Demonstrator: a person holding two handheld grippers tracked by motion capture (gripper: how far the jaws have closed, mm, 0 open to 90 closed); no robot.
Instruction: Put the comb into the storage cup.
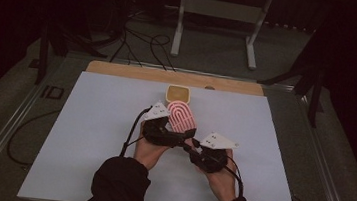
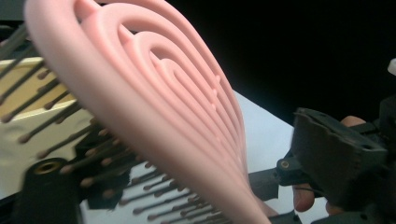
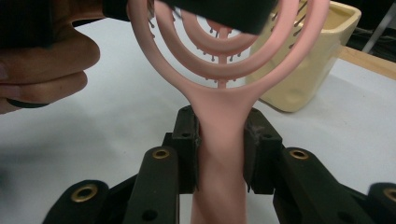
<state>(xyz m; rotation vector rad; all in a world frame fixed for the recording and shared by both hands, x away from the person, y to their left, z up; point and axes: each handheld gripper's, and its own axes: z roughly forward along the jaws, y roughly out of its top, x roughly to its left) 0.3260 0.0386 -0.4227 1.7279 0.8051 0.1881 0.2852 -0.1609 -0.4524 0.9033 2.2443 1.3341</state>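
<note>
A pink hairbrush with looped ribs is held above the white table sheet by both grippers. In the right gripper view, my right gripper is shut on the brush's handle, its jaws pressing on both sides. My left gripper grips the brush's head, and one of its black jaws crosses the ribs at the top of the right gripper view. The left gripper view has the head very close, dark bristles pointing lower left. A pale yellow cup stands just behind the brush.
A white sheet covers the table, with a wooden strip along the far edge. Black cables trail from the grippers. Beyond the table are a metal frame stand and loose cables on the floor.
</note>
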